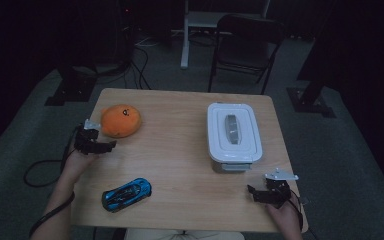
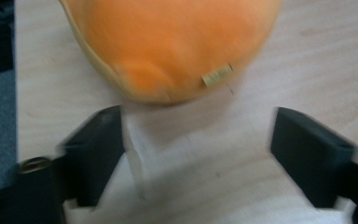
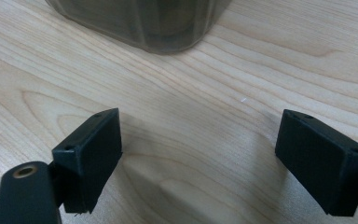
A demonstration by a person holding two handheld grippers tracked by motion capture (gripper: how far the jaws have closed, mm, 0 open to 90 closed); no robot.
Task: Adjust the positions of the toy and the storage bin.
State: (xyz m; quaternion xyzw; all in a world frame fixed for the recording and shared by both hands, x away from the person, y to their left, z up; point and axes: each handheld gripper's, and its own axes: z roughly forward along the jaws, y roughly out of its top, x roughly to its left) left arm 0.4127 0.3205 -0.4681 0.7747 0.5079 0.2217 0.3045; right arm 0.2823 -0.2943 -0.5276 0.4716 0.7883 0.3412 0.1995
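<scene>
- the left gripper (image 1: pixel 107 146) is sitting at the wooden table's (image 1: pixel 180 150) left edge, far left of the white lidded box (image 1: pixel 233 134). its jaws are spread wide and are gripping nothing.
- the orange plush toy (image 1: pixel 121 120) is lying well left of the box, just beyond that gripper. in the left gripper view the plush (image 2: pixel 172 46) is sitting just ahead of the parted jaws, apart from them, and is showing a small tan tag (image 2: pixel 217 74).
- the blue toy car (image 1: pixel 126 194) is resting down-left of the box, near the table's front edge.
- the box is standing closed, its grey handle (image 1: pixel 232 129) lying on the lid.
- the right gripper (image 1: pixel 251 193) is hovering just below-right of the box, jaws released and empty; in the right gripper view the box's corner (image 3: pixel 144 23) is lying ahead.
</scene>
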